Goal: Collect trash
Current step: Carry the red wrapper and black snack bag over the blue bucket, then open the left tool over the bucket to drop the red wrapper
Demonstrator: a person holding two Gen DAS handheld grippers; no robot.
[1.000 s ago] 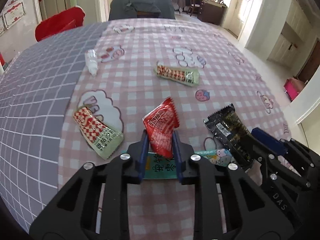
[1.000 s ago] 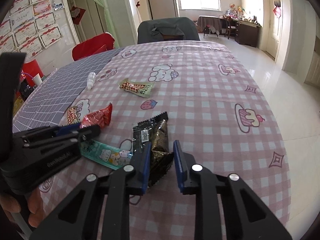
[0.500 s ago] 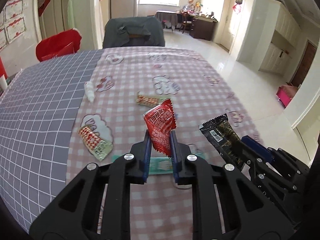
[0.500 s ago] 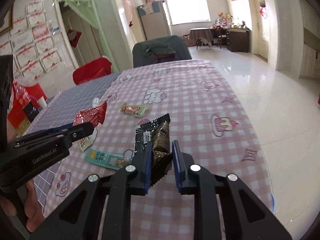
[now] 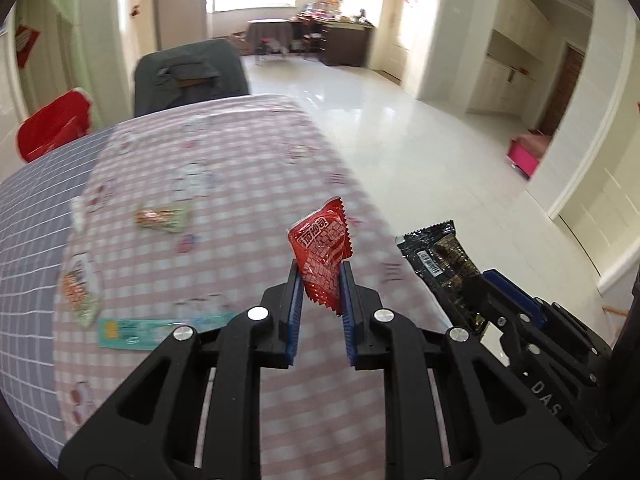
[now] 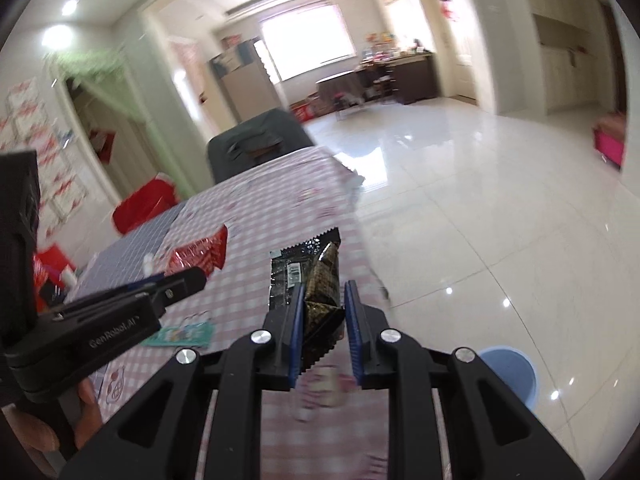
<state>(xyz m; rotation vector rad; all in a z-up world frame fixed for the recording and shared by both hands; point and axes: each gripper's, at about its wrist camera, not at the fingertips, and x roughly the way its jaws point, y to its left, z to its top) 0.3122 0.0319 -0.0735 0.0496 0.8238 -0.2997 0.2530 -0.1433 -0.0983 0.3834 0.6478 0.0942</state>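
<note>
- Tiled-floor room, window at the far wall, desk and cupboards on the right; table [image 5: 240,184] has a pink checked cloth, with a grey grid cloth along its left side.
- Grey chair [image 5: 188,74] at the table's far edge, red chair [image 5: 52,128] at the far left corner.
- Left gripper [image 5: 320,280] fingers closed on a red packet [image 5: 322,252]; packet stands upright between the pads, lifted off the table, over its right part.
- Same red packet in the right view [image 6: 200,254], sticking out past the left gripper's tip [image 6: 188,280].
- Right gripper [image 6: 322,300] fingers closed on a black packet [image 6: 316,276]; packet pinched at its lower half, top end free, held up near the table's right edge.
- Black packet also in the left view [image 5: 440,256], clamped in the right gripper [image 5: 480,292], off the table's right edge.
- Person's hand [image 6: 48,432] on the left gripper's handle, bottom left of the right view.
- On the table: teal wrapper [image 5: 160,328] near the near edge, just left of the left gripper; red-green packet [image 5: 78,292] toward the left side; another red-green packet [image 5: 162,218] mid-table; small white bottle [image 5: 78,210] by the seam of the two cloths, blurred.
- Blue bin [image 6: 512,376] on the floor past the table's right edge, partly hidden by the right gripper.
- Pink box [image 5: 528,152] on the floor at right.
</note>
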